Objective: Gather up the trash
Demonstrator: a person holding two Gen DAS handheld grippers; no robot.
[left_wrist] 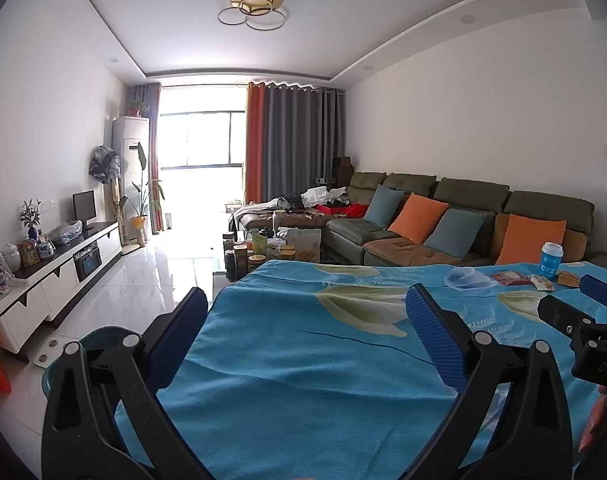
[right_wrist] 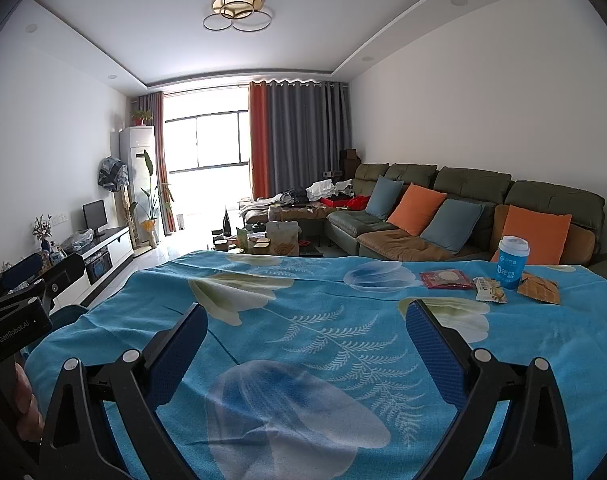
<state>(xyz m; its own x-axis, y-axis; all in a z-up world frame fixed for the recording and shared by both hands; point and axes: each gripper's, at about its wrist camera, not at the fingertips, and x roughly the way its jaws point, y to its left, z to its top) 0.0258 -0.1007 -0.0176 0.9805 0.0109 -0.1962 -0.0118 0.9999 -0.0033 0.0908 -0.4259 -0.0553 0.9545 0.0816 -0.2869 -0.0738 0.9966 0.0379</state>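
Blue cup (right_wrist: 512,262) and three wrappers (right_wrist: 447,279) lay together on the cloth (right_wrist: 303,320). My left gripper (left_wrist: 307,308) and right gripper (right_wrist: 306,322) gaped, holding nothing; reaching them looked next.

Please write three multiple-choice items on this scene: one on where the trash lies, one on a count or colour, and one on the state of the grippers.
1. Where does the blue paper cup stand?
A. on the far right of the blue floral cloth, among the wrappers
B. on the white TV cabinet
C. on the floor

2. How many orange cushions are on the sofa?
A. none
B. two
C. five

3. What state are the two grippers in?
A. both shut on wrappers
B. both open and empty
C. left shut on the cup

Answers: 1 A, it stands by the red packet and two snack wrappers. 2 B, two orange alternate with two blue. 3 B, left gripper and right gripper show spread fingers with only cloth between.
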